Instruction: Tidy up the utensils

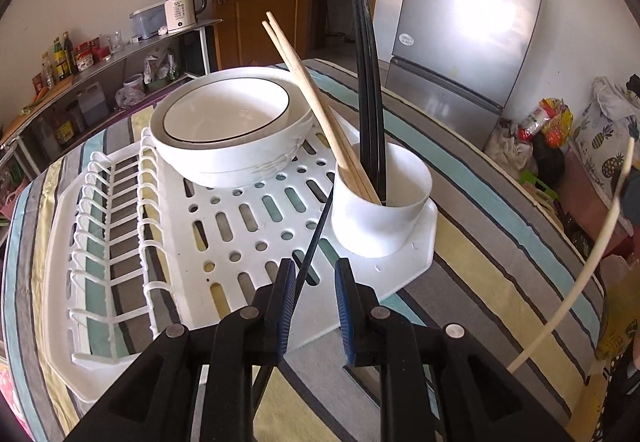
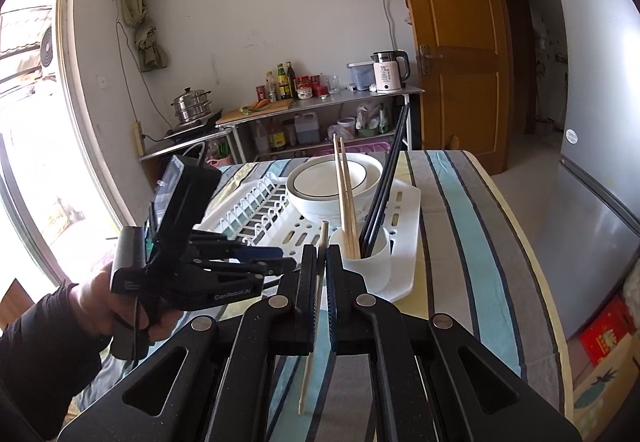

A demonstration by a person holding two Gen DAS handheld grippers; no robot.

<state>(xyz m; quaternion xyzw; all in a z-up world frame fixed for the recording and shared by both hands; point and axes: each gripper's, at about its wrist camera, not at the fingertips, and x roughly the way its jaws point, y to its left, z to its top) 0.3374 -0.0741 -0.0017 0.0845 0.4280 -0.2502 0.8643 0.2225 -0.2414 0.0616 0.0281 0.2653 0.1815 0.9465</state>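
**Two chopsticks left to drop into the holder**

Two grippers each carry one stick toward the white cup [image 1: 382,198] at centre right of the left wrist view, on the corner of the white drying rack [image 1: 224,226]. The cup already holds a wooden pair [image 1: 316,102] and a black set [image 1: 368,82].

The left gripper [image 1: 316,294] has its fingers spread a little; a black chopstick [image 1: 316,242] leans against the left pad, and whether it is still gripped I cannot tell. Its tip sits just left of the cup wall, outside the rim. The right gripper [image 2: 320,282], at lower centre of its own view, has its fingers pressed together on a pale chopstick [image 2: 314,318].

The step in hand looks like the delivery of the black stick. Next, its tip likely needs lifting over the rim. The sticks already standing crowd the cup's mouth, and the stacked bowls [image 1: 228,130] stand close on the left.
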